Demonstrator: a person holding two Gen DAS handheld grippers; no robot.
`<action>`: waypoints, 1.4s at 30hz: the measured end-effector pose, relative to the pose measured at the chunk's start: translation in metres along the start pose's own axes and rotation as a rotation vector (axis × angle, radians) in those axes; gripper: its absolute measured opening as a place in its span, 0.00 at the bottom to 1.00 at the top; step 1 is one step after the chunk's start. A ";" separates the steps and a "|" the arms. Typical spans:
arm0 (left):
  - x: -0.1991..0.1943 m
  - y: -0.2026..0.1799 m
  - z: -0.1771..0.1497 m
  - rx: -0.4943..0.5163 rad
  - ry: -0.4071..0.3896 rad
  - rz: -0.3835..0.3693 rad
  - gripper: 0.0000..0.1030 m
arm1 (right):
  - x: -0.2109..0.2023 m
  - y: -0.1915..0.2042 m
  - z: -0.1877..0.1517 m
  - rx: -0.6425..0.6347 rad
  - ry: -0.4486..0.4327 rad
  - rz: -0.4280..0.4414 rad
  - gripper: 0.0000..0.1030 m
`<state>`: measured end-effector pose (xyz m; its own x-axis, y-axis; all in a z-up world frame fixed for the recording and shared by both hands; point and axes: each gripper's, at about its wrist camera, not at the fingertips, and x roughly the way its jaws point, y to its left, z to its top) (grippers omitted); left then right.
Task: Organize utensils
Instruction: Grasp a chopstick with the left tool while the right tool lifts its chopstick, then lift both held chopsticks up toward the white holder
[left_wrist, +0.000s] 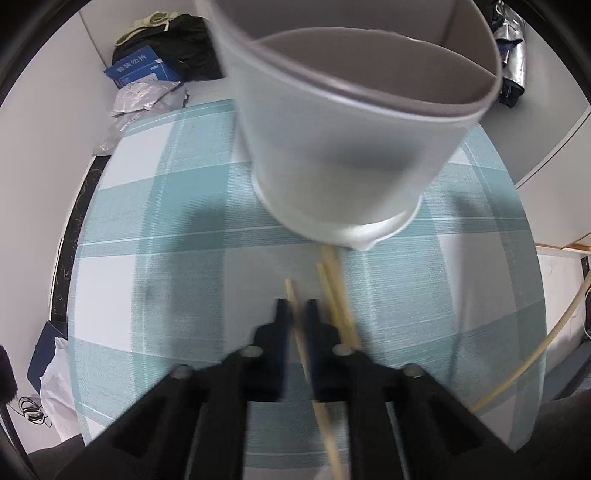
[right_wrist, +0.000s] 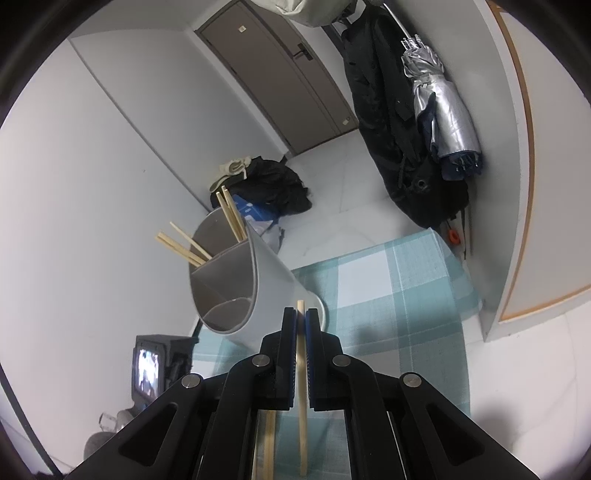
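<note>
Both pairs of jaws are standing closed, each pinching a single wooden chopstick: the left gripper (left_wrist: 296, 310) is clamping a chopstick (left_wrist: 291, 295) whose tip is poking out just past the fingertips, and the right gripper (right_wrist: 301, 317) is gripping another chopstick (right_wrist: 301, 310) that is running back between its pads. Under them, a table is wearing a teal and white checked cloth (left_wrist: 177, 206), and the left gripper is pointing steeply down at it. On that cloth a pale grey divided utensil holder (right_wrist: 266, 280) is sitting towards the far left corner, seen from the right wrist; in that view it is already holding several chopsticks (right_wrist: 188, 247) leaning out of its far compartments, while the nearest compartment is showing none. From the left wrist the same holder is looming close above the gripper, its base just beyond two loose chopsticks (left_wrist: 332, 291) that are lying side by side on the cloth, just right of the clamped one.
</note>
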<state>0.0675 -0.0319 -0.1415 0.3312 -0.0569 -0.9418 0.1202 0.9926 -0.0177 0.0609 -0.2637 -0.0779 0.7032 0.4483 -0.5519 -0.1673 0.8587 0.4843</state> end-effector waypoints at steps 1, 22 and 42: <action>0.000 -0.001 0.000 0.000 -0.004 0.010 0.02 | 0.000 0.000 0.000 -0.001 0.000 -0.003 0.04; -0.132 0.027 -0.033 -0.054 -0.451 -0.162 0.01 | -0.030 0.054 -0.032 -0.214 -0.088 0.021 0.04; -0.169 0.019 -0.041 0.051 -0.495 -0.184 0.01 | -0.051 0.090 -0.053 -0.283 -0.177 -0.021 0.04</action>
<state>-0.0248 0.0005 0.0036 0.7010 -0.2856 -0.6535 0.2588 0.9557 -0.1400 -0.0267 -0.1966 -0.0418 0.8134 0.4013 -0.4211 -0.3197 0.9132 0.2526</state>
